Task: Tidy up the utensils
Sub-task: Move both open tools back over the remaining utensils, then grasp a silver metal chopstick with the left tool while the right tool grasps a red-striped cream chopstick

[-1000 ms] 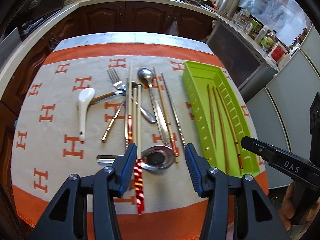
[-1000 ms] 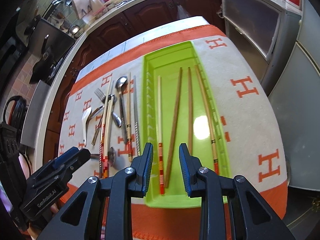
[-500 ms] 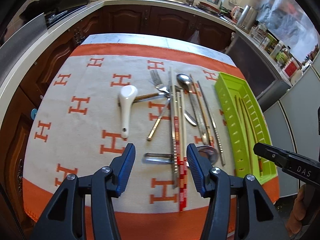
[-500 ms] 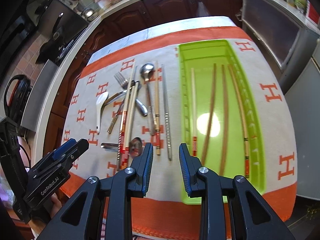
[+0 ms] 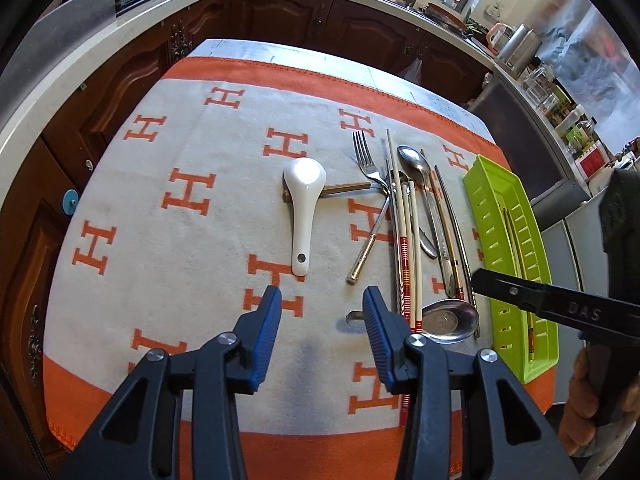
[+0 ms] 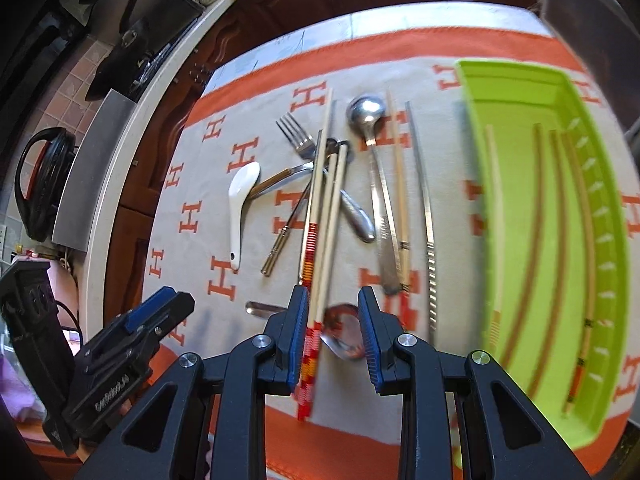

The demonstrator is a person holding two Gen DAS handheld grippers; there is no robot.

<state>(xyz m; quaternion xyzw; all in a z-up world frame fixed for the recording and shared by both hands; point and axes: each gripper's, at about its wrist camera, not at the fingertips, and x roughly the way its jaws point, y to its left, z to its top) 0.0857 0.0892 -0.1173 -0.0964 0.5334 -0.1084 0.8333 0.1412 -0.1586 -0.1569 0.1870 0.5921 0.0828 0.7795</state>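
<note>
Loose utensils lie on the cloth: a white ceramic spoon, a fork, a steel spoon, red-banded chopsticks and a steel ladle. A green tray at the right holds several chopsticks. My left gripper is open and empty, just below the white spoon's handle. My right gripper is open over the red-banded chopsticks and ladle.
An orange and cream cloth with H marks covers the table. Dark wood cabinets and a counter ring the far side. A metal chopstick lies beside the tray.
My left gripper has swung left, away from the ladle toward the white spoon. My right gripper has moved left from over the tray to over the loose chopsticks.
</note>
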